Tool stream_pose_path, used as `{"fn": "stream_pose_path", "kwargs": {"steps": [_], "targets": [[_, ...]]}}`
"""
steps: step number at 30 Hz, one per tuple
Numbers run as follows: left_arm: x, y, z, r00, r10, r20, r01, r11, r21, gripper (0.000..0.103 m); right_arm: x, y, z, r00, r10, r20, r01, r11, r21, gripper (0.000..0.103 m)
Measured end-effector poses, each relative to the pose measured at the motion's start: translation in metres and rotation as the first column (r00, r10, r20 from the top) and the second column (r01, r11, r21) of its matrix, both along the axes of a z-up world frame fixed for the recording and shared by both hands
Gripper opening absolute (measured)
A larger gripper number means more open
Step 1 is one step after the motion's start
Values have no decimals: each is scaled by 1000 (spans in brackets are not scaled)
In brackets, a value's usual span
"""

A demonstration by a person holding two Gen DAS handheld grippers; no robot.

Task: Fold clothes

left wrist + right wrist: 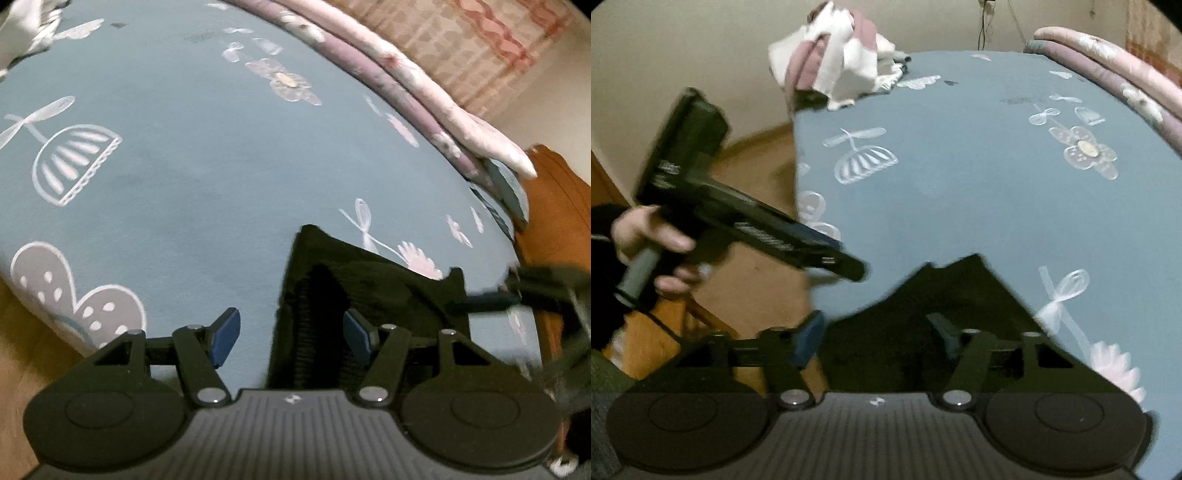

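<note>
A black garment (373,291) lies on the near corner of the blue patterned bed sheet (192,155). It also shows in the right wrist view (934,295). My left gripper (291,336) is open, with its right finger over the garment's ribbed edge and its left finger over bare sheet. My right gripper (875,339) is open, just above the black garment. The left gripper also shows in the right wrist view (849,269), held by a hand at the left and blurred. The right gripper shows blurred at the right edge of the left wrist view (491,299).
A heap of white and mauve clothes (842,66) sits at the bed's far corner. Folded pink and purple quilts (391,81) lie along the bed's far side. A wooden floor (753,155) lies left of the bed, and an orange wooden piece (557,206) stands at its end.
</note>
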State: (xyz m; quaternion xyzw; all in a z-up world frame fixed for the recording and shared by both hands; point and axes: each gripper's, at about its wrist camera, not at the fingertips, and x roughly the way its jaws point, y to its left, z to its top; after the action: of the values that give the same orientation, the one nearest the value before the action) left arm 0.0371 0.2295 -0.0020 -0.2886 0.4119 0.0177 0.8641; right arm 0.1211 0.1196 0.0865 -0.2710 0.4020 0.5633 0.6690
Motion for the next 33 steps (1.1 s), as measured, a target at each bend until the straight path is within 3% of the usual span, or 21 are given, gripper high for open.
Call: {"fn": "stream_pose_path", "kwargs": {"steps": [4,12,16,19,24,26,29,30,33], "targets": [[8,-10,6,994,-105,12,104,994,34,62,42,29,-7,1000,24,-7,-24,988,-152,23],[12,-31,-6,973,-231,3,231,973,27,62,112,121,-49,994,-33,-106,-11,920,-391,24],[1,-31,-21,983,-183,7,183,983,-19,61,121,154,-70,992,-30,-124,-30,889,-457,28],[-6,-29,-28,988,-154,20,155,986,-57,61,127,166,-83,988,-42,-148,-36,871,-491,36],[-12,-28,-36,990,-142,29,144,986,-88,61,127,172,-95,989,-31,-144,-48,857,-513,34],[-12,-27,-39,989,-145,32,148,984,-98,61,122,171,-94,992,1,-122,-62,868,-493,19],[-11,-27,-46,990,-141,18,142,983,-118,62,118,167,-91,996,49,-71,-77,872,-484,9],[-11,-27,-47,990,-141,14,142,982,-125,62,124,166,-90,998,21,-56,-45,879,-474,2],[-12,-30,-50,989,-146,10,146,981,-128,62,149,164,-80,997,-79,24,82,892,-445,0]]}}
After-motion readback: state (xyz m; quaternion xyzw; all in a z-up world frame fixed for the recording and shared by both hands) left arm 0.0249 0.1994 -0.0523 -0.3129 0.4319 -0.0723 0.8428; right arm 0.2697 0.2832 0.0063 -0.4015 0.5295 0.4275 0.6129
